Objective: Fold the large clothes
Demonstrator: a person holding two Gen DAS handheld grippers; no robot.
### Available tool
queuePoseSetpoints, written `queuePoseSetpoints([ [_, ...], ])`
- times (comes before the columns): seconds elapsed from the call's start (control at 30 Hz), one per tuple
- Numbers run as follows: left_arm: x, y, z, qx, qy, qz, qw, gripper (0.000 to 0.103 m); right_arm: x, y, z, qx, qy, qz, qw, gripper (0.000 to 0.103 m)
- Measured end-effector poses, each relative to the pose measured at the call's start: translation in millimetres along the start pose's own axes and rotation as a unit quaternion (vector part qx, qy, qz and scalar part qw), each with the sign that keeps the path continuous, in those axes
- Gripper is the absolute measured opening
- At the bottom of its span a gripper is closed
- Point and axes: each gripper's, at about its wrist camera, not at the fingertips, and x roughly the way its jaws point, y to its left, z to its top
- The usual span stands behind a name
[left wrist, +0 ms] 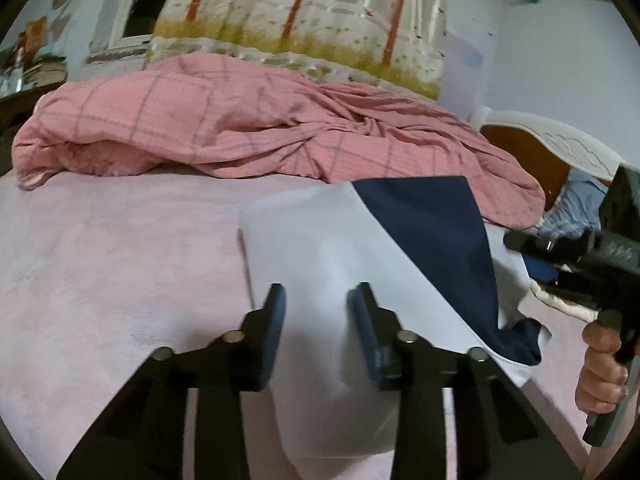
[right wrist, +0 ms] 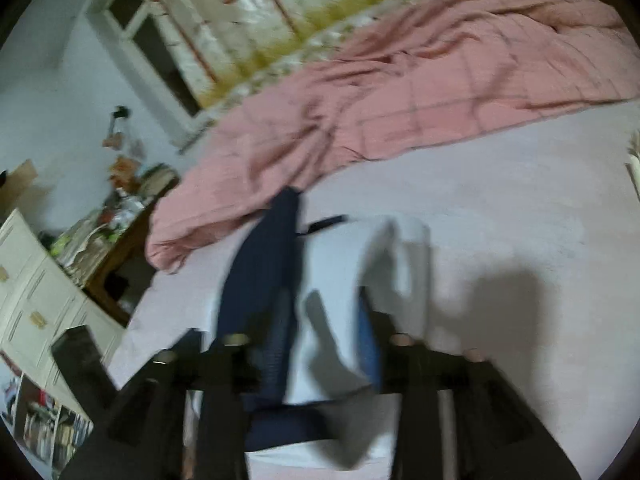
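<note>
A white and navy garment (left wrist: pixel 360 248) lies folded on the pale pink bed sheet (left wrist: pixel 120 264). My left gripper (left wrist: pixel 318 300) is open just above its white part, a finger on each side of a fabric ridge. The right gripper shows at the right edge of the left wrist view (left wrist: pixel 520 240), held by a hand, its tip at the garment's right edge. In the blurred right wrist view the garment (right wrist: pixel 328 280) lies between the open fingers of my right gripper (right wrist: pixel 324 320), the navy part (right wrist: pixel 264 280) on the left.
A crumpled pink checked quilt (left wrist: pixel 240 132) lies across the far side of the bed. A white headboard (left wrist: pixel 552 140) stands at the right. A cluttered wooden bedside table (right wrist: pixel 120 232) and white drawers (right wrist: pixel 36 292) stand beside the bed. A tree-print curtain (left wrist: pixel 304 12) hangs behind.
</note>
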Motion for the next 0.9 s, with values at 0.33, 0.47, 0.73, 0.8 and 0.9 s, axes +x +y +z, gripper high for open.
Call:
queuePoseSetpoints([
  [0.33, 5.4, -0.8, -1.9, -0.011, 0.014, -0.026, 0.9995, 0.027, 12.5, 15.1, -7.6, -0.022, -0.027, -0.078, 0.996, 0.055],
  [0.47, 6.9, -7.9, -3.6, 0.003, 0.015, -0.025, 0.9996, 0.026, -23.2, 17.8, -1.7, -0.033, -0.097, -0.113, 0.988, 0.077],
  [0.73, 6.9, -11.8, -4.5, 0.012, 0.015, -0.025, 0.9995, 0.026, 44.7, 17.9, -20.3, -0.055, 0.069, -0.142, 0.986, 0.096],
  [0.8, 5.7, -13.0, -3.9, 0.019, 0.014, -0.022, 0.9995, 0.027, 53.2, 1.6, -22.8, -0.013, 0.081, -0.128, 0.988, 0.103],
  [0.9, 0.9, -8.2, 0.0, 0.013, 0.006, -0.009, 0.9999, 0.075, 59.0, -25.2, -22.9, 0.035, 0.107, -0.078, 0.991, 0.103],
])
